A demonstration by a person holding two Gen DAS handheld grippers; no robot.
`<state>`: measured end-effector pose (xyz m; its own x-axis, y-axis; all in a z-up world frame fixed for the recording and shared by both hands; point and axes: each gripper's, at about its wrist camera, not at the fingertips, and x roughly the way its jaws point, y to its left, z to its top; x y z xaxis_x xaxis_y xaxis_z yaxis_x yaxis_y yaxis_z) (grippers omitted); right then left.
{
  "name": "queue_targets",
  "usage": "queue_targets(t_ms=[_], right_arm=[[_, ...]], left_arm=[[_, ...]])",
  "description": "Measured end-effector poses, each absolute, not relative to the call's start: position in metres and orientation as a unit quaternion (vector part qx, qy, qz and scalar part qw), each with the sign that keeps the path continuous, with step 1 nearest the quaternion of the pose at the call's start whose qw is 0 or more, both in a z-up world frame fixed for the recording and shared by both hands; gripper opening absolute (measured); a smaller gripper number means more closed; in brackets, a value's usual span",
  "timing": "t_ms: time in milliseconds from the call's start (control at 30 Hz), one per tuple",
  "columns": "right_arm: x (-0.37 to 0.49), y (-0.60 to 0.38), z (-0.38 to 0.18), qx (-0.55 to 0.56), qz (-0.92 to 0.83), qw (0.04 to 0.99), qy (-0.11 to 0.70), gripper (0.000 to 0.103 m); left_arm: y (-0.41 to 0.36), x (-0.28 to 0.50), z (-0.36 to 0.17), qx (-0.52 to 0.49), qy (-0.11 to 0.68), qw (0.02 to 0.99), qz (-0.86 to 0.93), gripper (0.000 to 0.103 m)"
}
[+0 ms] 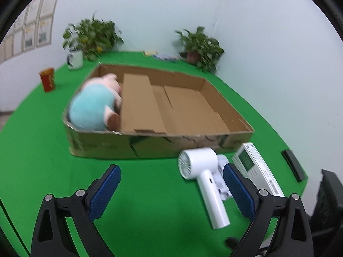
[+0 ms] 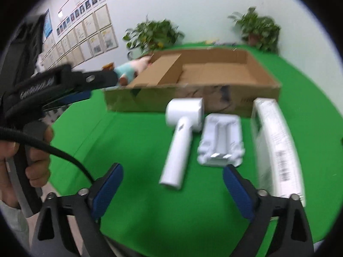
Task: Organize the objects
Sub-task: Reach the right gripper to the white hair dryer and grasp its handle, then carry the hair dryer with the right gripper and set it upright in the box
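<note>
A shallow cardboard box [image 1: 225,105] [image 2: 263,72] stands on the green table. A pink plush toy in a light blue shirt [image 1: 94,105] [image 2: 130,68] lies in its left end. In front of the box lie a white hair dryer [image 1: 205,177] [image 2: 182,132], a white moulded insert [image 2: 220,141] [image 1: 221,184] and a white product box [image 1: 255,167] [image 2: 276,143]. My left gripper [image 1: 171,184] is open and empty, above the table left of the dryer. My right gripper [image 2: 172,184] is open and empty, just short of the dryer's handle. The left gripper also shows at the left of the right wrist view [image 2: 64,81].
Two potted plants [image 1: 94,36] [image 1: 201,45] stand at the table's far edge. A red cup [image 1: 47,79] and a white mug [image 1: 75,60] stand at the far left. A dark flat object [image 1: 293,165] lies at the right edge. White walls close the far side.
</note>
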<state>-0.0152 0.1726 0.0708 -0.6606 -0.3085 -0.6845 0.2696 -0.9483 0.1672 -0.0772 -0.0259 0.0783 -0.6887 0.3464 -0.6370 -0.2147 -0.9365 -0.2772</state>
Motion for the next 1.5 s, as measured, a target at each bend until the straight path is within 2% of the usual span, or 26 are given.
queue_targets(t_ms=[67, 167, 200, 233, 300, 433, 633, 767, 933, 1000, 1100, 1167, 1500], right_arm=[[-0.021, 0.164, 0.069, 0.388, -0.906, 0.168, -0.029, 0.086], [-0.041, 0.157, 0.062, 0.412, -0.897, 0.158, -0.032, 0.071], [-0.047, 0.155, 0.059, 0.421, -0.894, 0.149, -0.028, 0.058], [-0.053, 0.154, 0.054, 0.43, -0.891, 0.143, -0.021, 0.04], [-0.057, 0.15, 0.045, 0.444, -0.887, 0.129, -0.006, 0.027], [-0.037, 0.155, 0.044, 0.436, -0.89, 0.132, -0.005, 0.026], [0.022, 0.172, 0.041, 0.451, -0.879, 0.149, -0.04, 0.026], [0.037, 0.17, 0.04, 0.452, -0.878, 0.149, -0.044, 0.026], [0.042, 0.165, 0.039, 0.447, -0.881, 0.148, -0.033, 0.026], [0.046, 0.163, 0.037, 0.442, -0.885, 0.145, -0.026, 0.026], [0.052, 0.159, 0.035, 0.434, -0.891, 0.136, -0.008, 0.026], [0.054, 0.16, 0.034, 0.429, -0.893, 0.132, -0.002, 0.026], [0.054, 0.164, 0.031, 0.414, -0.903, 0.114, -0.006, 0.025]], left_arm=[[-0.024, -0.083, 0.071, -0.378, -0.103, 0.17, 0.904, 0.096], [-0.021, -0.091, 0.063, -0.392, -0.11, 0.181, 0.895, 0.091], [-0.021, -0.094, 0.061, -0.395, -0.111, 0.182, 0.893, 0.091], [-0.019, -0.095, 0.058, -0.399, -0.114, 0.187, 0.89, 0.09], [-0.017, -0.095, 0.051, -0.408, -0.118, 0.197, 0.883, 0.086], [-0.013, -0.091, 0.033, -0.434, -0.138, 0.228, 0.861, 0.086], [-0.002, -0.072, -0.007, -0.485, -0.228, 0.329, 0.778, 0.084], [0.011, -0.071, -0.026, -0.511, -0.241, 0.34, 0.751, 0.077], [0.016, -0.072, -0.035, -0.519, -0.249, 0.342, 0.743, 0.074], [0.014, -0.073, -0.036, -0.519, -0.253, 0.341, 0.742, 0.07], [0.012, -0.073, -0.036, -0.522, -0.241, 0.33, 0.748, 0.051], [0.009, -0.072, -0.037, -0.525, -0.231, 0.318, 0.755, 0.033], [0.009, -0.061, -0.027, -0.498, -0.216, 0.312, 0.78, 0.03]])
